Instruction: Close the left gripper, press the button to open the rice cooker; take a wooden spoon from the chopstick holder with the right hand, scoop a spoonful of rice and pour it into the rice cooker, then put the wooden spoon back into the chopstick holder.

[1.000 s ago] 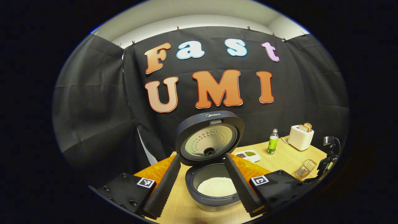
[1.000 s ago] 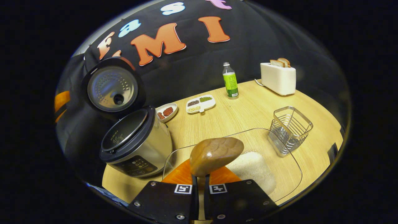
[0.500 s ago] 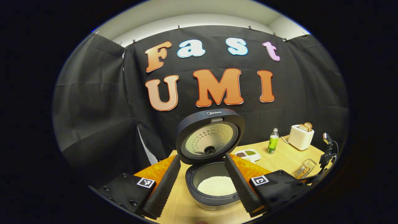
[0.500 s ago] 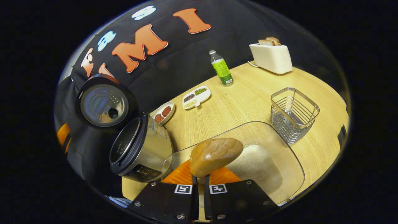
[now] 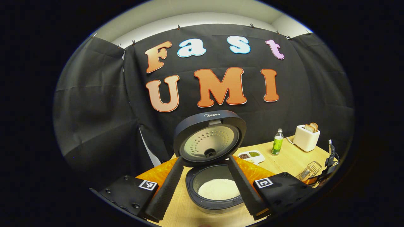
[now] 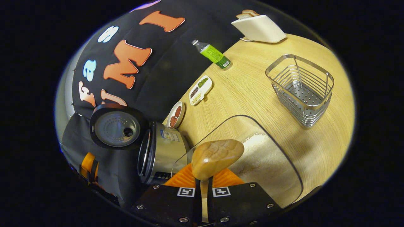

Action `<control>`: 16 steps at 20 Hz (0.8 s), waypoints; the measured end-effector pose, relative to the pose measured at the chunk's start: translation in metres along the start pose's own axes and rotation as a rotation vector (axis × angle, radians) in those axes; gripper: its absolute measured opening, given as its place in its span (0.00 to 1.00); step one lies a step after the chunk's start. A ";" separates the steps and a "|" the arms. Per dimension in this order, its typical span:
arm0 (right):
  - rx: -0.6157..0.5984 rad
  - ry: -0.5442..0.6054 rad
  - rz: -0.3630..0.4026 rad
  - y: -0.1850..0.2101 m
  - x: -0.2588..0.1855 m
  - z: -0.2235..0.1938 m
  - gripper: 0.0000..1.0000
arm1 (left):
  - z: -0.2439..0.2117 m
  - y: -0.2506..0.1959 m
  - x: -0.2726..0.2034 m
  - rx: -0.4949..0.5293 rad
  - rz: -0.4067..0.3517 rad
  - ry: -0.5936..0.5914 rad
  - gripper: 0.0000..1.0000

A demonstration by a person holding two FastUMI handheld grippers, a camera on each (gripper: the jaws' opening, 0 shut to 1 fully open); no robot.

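Note:
The rice cooker (image 5: 217, 201) stands with its lid (image 5: 210, 138) up and white rice (image 5: 217, 189) in its pot, right in front of my left gripper (image 5: 205, 160), which is open and holds nothing. My right gripper (image 6: 204, 180) is shut on the handle of the wooden spoon (image 6: 217, 154); the spoon's rounded back faces the camera above the near end of a clear container (image 6: 284, 164) of rice (image 6: 262, 160). The wire chopstick holder (image 6: 300, 88) stands beyond it on the table. In the right gripper view the cooker (image 6: 164, 151) is to the left.
On the wooden table (image 6: 252, 94) stand a green bottle (image 6: 213, 55), a white toaster (image 6: 257, 28) with bread, a divided dish of beans (image 6: 199, 90) and a small dish (image 6: 175, 114). The left gripper (image 6: 86, 164) shows at the far left of the right gripper view.
The right gripper has rolled with the spoon still in it, so its view tilts and the chopstick holder sits higher. The left gripper has barely moved.

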State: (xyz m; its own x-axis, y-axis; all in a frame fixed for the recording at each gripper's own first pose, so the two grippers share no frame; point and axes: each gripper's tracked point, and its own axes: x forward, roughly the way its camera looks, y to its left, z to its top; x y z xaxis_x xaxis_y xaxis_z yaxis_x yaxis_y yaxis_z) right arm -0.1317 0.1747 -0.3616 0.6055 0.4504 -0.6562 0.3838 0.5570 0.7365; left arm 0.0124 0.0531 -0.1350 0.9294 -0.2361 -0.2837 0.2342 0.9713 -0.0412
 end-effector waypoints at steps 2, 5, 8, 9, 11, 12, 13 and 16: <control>0.036 0.013 0.025 -0.002 -0.005 0.003 0.06 | 0.003 -0.007 0.002 0.004 -0.002 0.002 0.88; 0.098 0.006 0.058 -0.005 -0.016 0.017 0.06 | 0.012 -0.013 0.005 0.007 0.005 -0.012 0.88; 0.189 -0.002 0.124 -0.003 -0.030 0.040 0.06 | 0.015 -0.018 0.008 -0.009 0.021 -0.021 0.88; 0.211 -0.004 0.143 -0.003 -0.035 0.047 0.06 | 0.016 -0.020 0.009 -0.014 0.027 -0.020 0.88; 0.252 -0.005 0.185 -0.001 -0.045 0.061 0.06 | 0.015 -0.024 0.010 -0.025 0.037 -0.019 0.88; 0.279 -0.005 0.211 0.002 -0.048 0.069 0.06 | 0.017 -0.027 0.010 -0.033 0.043 -0.023 0.88; 0.310 -0.004 0.244 0.007 -0.052 0.075 0.06 | 0.017 -0.029 0.010 -0.038 0.048 -0.024 0.88; 0.396 -0.001 0.333 0.024 -0.057 0.094 0.06 | 0.020 -0.032 0.008 -0.052 0.068 -0.041 0.88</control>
State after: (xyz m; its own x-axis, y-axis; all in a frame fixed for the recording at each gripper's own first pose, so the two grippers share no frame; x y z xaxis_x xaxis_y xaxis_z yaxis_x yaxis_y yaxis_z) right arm -0.0912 0.0965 -0.2914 0.7403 0.5580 -0.3751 0.4044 0.0761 0.9114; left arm 0.0185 0.0196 -0.1165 0.9538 -0.1694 -0.2482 0.1560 0.9851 -0.0728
